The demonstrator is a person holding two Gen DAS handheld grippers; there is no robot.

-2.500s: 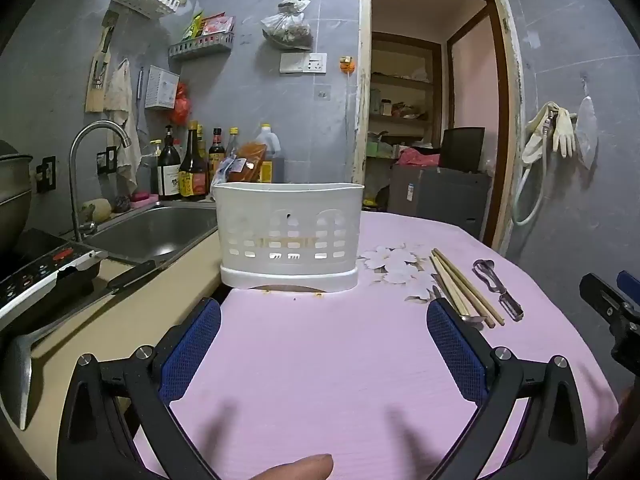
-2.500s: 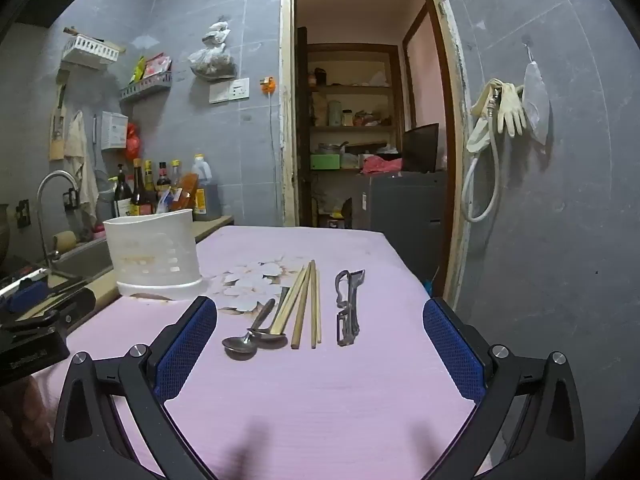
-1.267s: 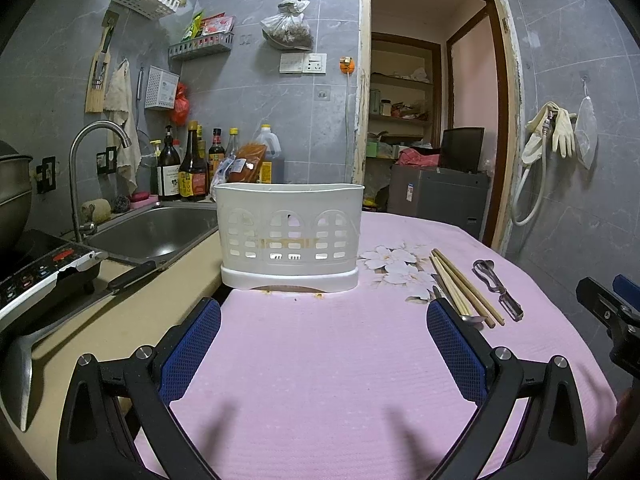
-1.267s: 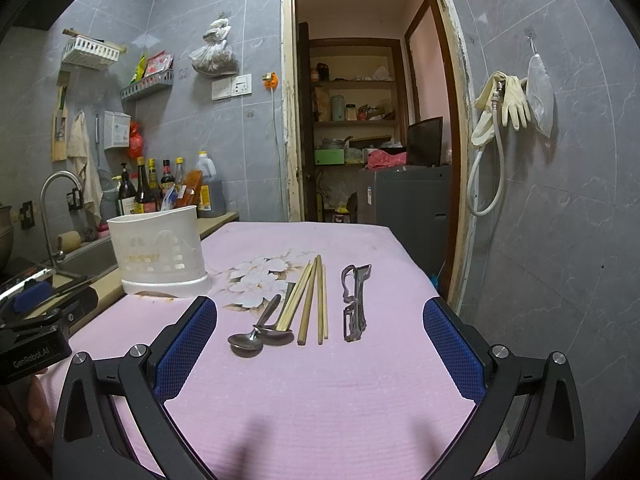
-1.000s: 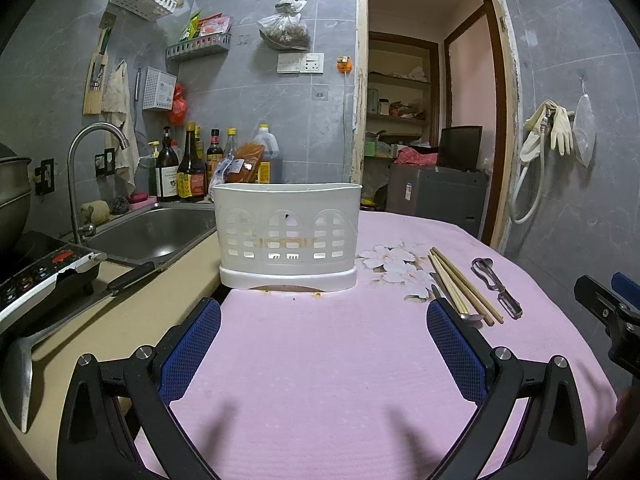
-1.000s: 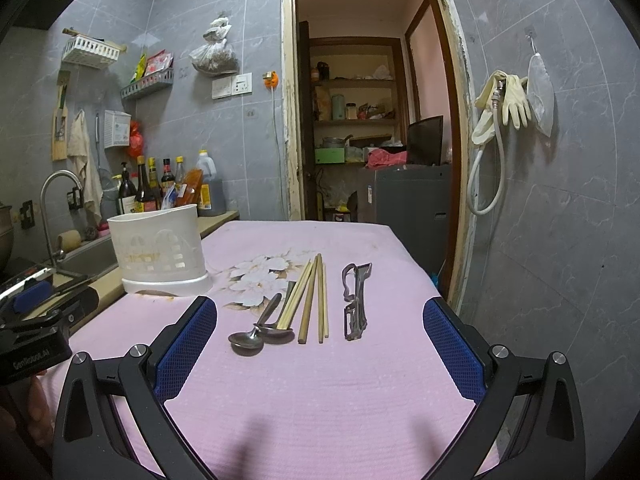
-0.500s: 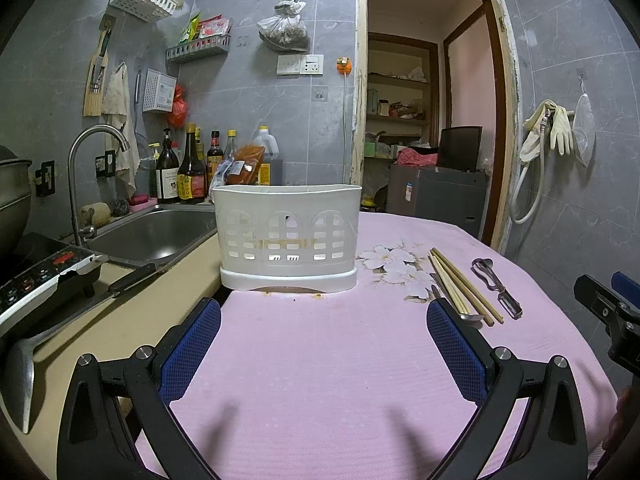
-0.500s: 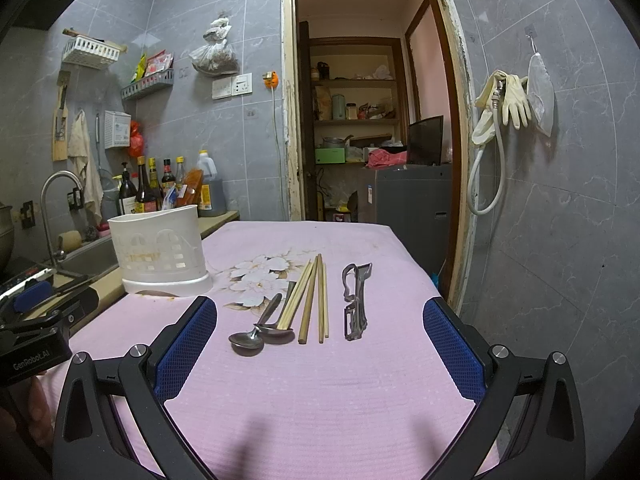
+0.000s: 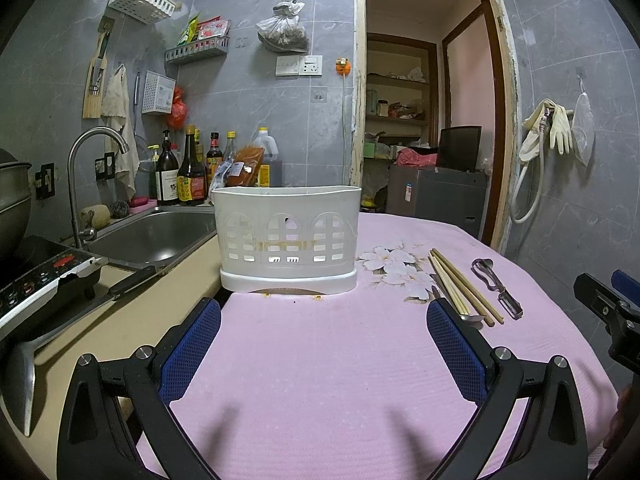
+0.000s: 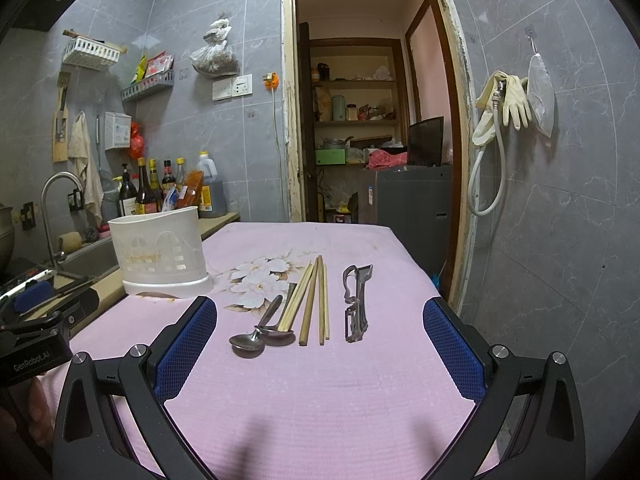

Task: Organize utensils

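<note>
The right gripper [image 10: 320, 332] is hovering low over the near edge of the table [image 10: 320, 392], its jaws wide apart and holding nothing. The left gripper [image 9: 324, 340] is waiting in the same way nearer the left edge, its jaws also spread and empty.

Just beyond the right gripper, two metal spoons [image 10: 258, 338] are lying with their bowls toward the near edge, one overlapping the other. I am judging them as light, stiff and a little slippery, so the thin handle is looking like the better place to pinch. Beside them the wooden chopsticks [image 10: 310, 304] are lying almost parallel, touching one another and the spoons. They are seeming very light and rigid, and likely to roll, so a hold near the middle of the bundle is probably safest. A metal peeler [image 10: 356, 304] is resting a little apart on the right; its narrow body is giving a flat place for the pads.

Farther away, near the left edge, the white perforated holder [image 9: 286, 236] is standing upright. It is plastic and probably light, so it may slide or tip if something pushes it.

The pink cloth [image 9: 320, 360] covering the table is ribbed and soft, with a flower print [image 10: 260, 276] in the middle. Left of the table a sink [image 9: 152, 236] and bottles [image 9: 186, 172] are standing by the grey tiled wall, and behind the far edge a doorway [image 10: 360, 120] is opening to a storage room.
</note>
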